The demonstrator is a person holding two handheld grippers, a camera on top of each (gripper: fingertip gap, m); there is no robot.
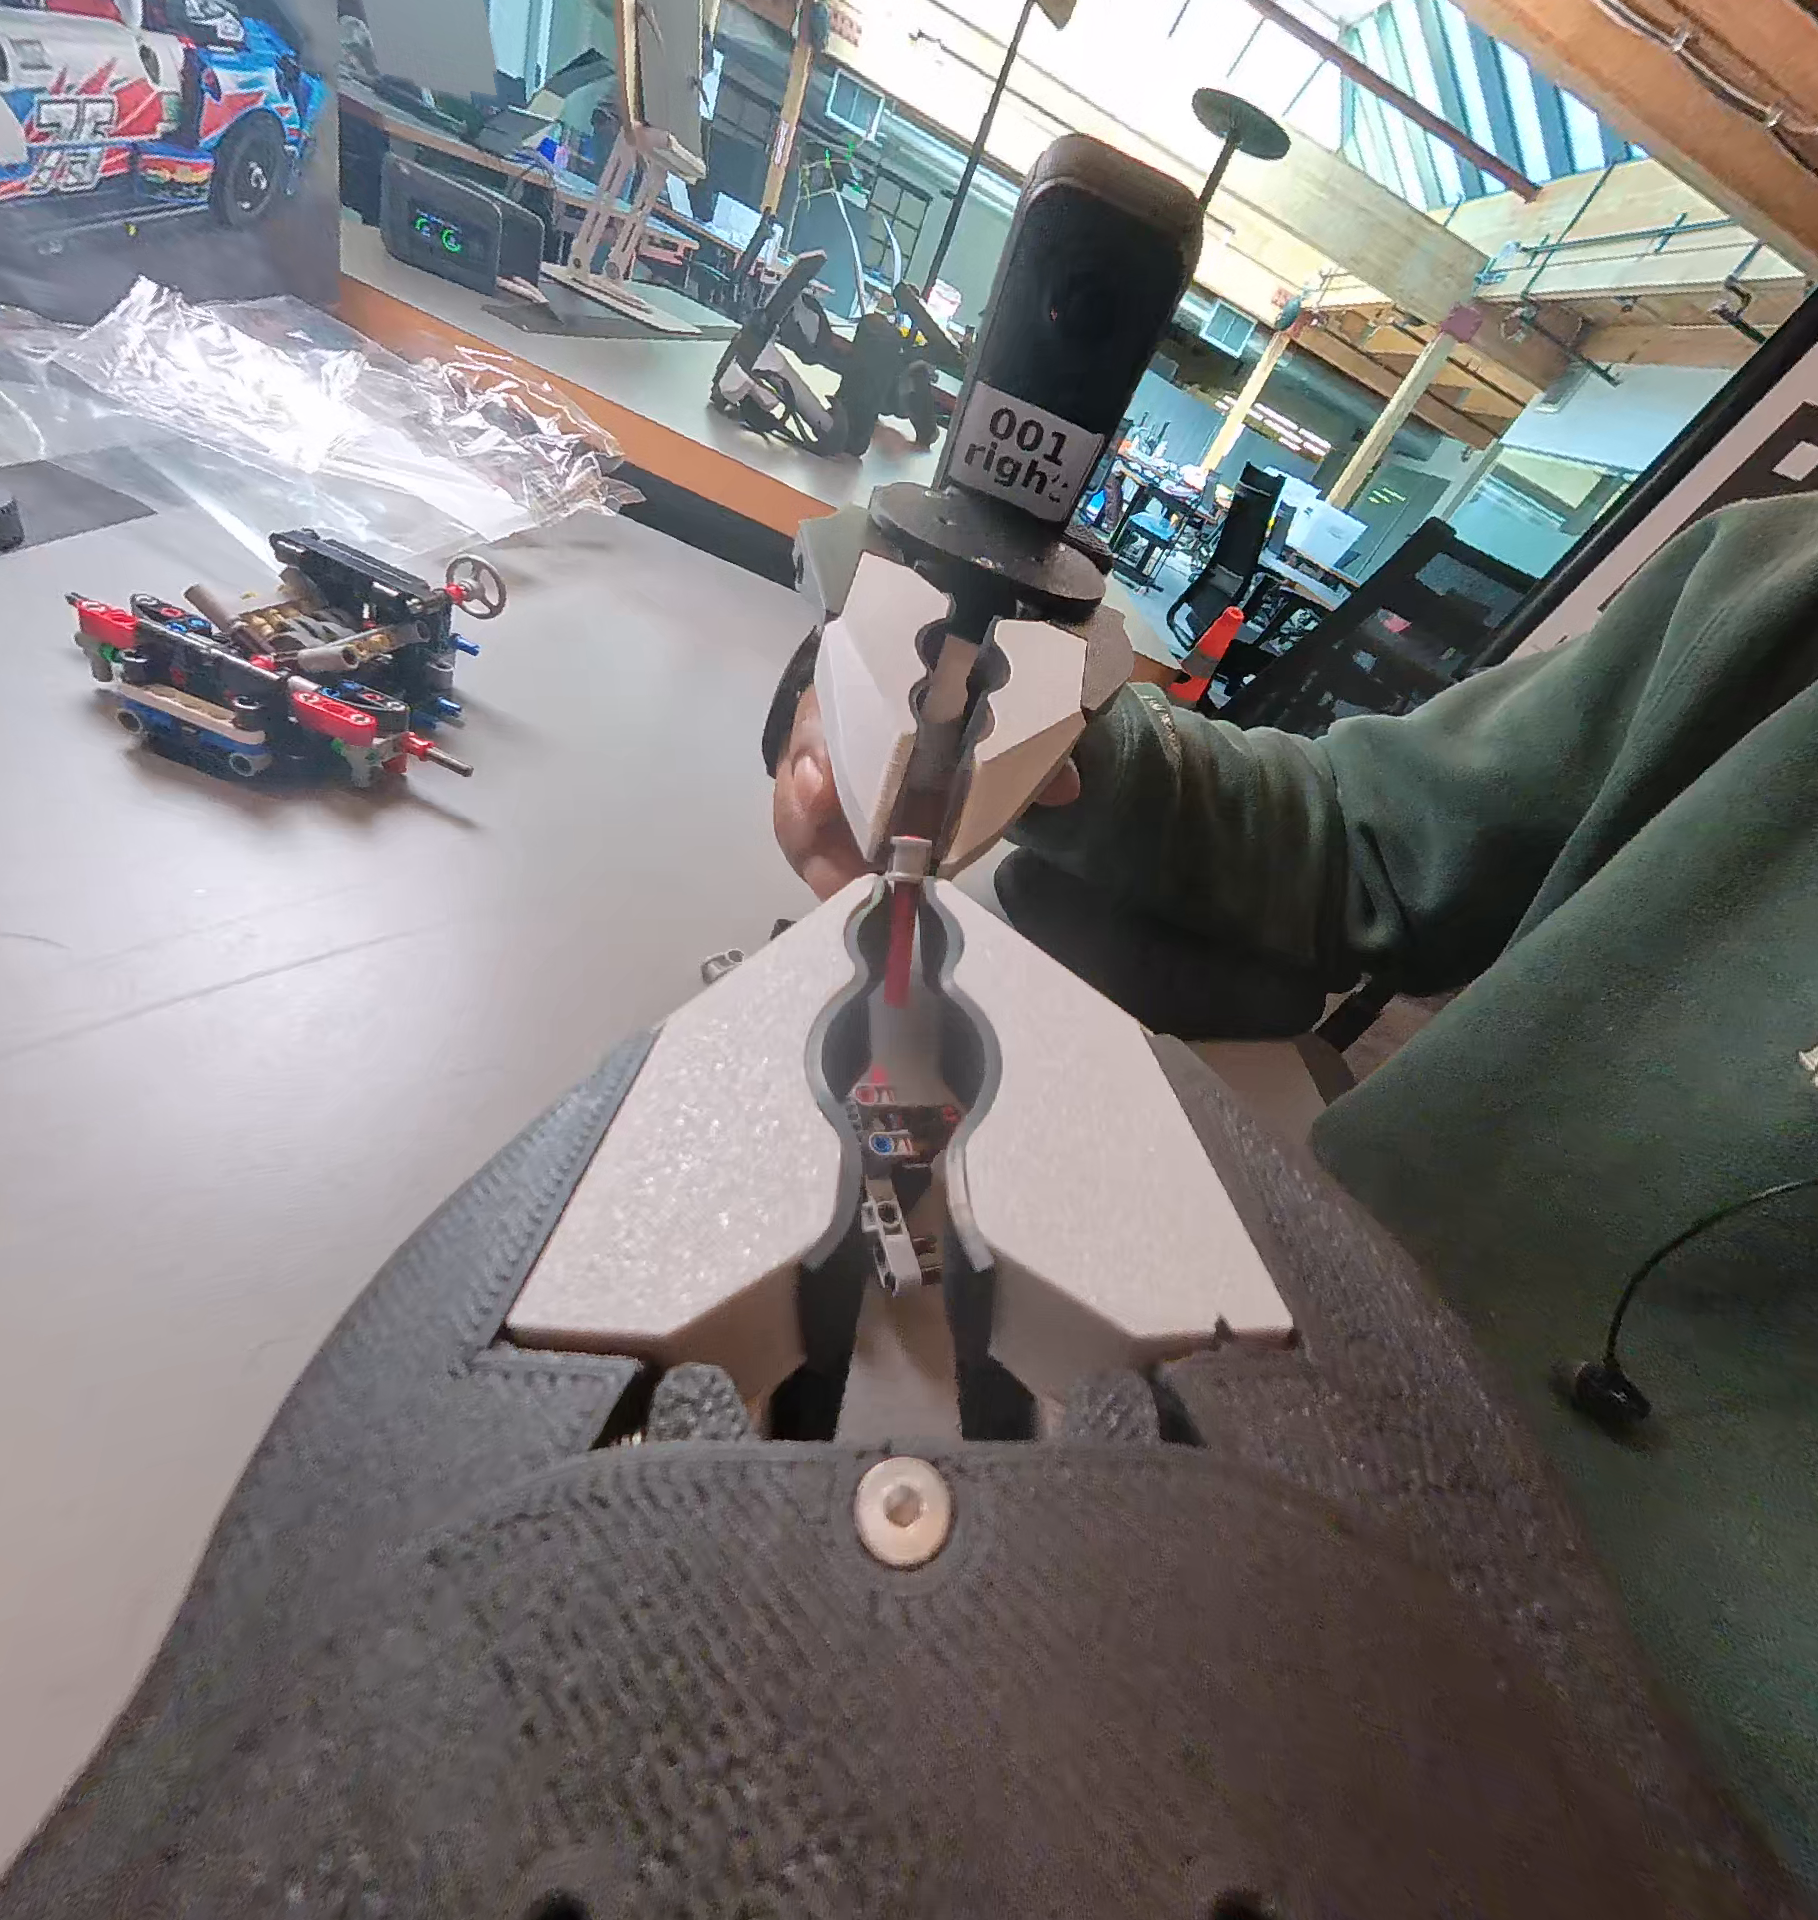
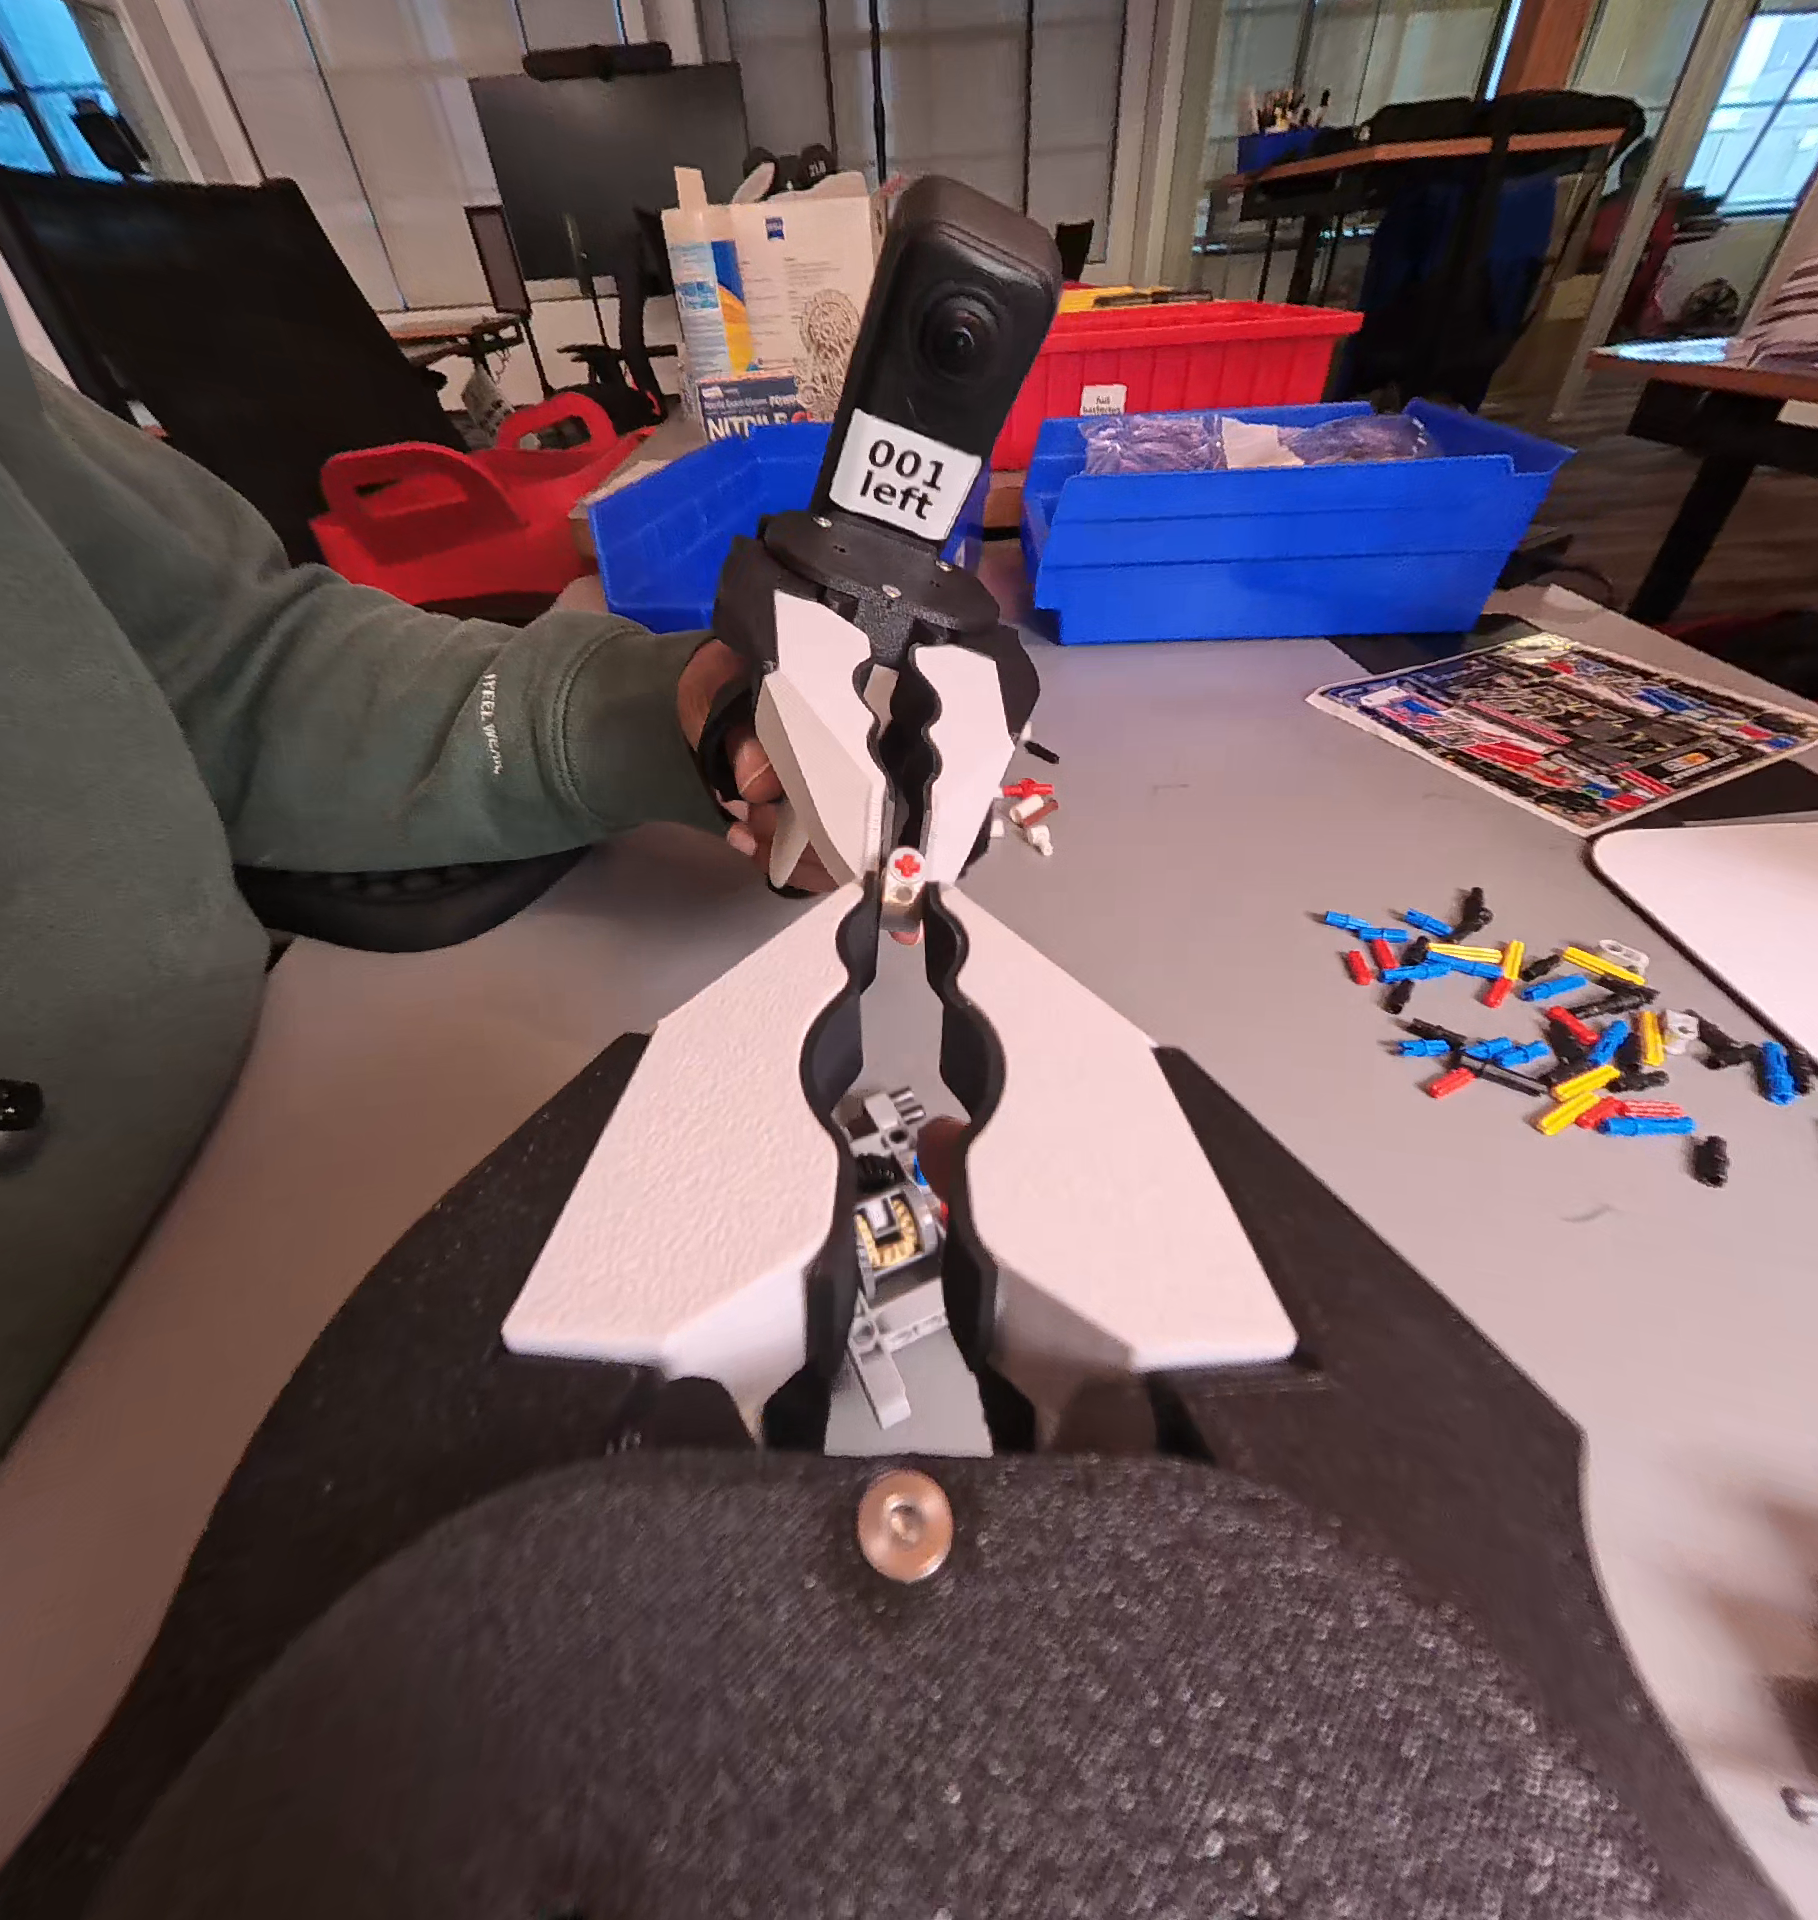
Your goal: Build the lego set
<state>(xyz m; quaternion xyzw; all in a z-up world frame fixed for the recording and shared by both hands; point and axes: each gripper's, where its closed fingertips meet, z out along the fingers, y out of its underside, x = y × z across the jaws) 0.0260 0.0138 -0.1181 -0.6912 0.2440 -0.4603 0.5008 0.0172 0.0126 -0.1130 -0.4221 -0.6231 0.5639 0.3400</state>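
Both tools meet tip to tip, mid-frame. The left gripper (image 1: 903, 902) pinches a thin red plastic axle (image 1: 899, 951) between its white wedge fingers; the axle's end sits inside a small grey sleeve piece (image 2: 902, 896), which the right gripper (image 2: 902, 914) clamps from the opposite side (its black-lined tips are pressed on the sleeve). At upper left of the left wrist view the half-built black, red and blue brick chassis (image 1: 276, 665) rests on the grey table (image 1: 261, 1039). Loose blue, red, yellow and black pins (image 2: 1539, 1029) lie scattered at right of the right wrist view.
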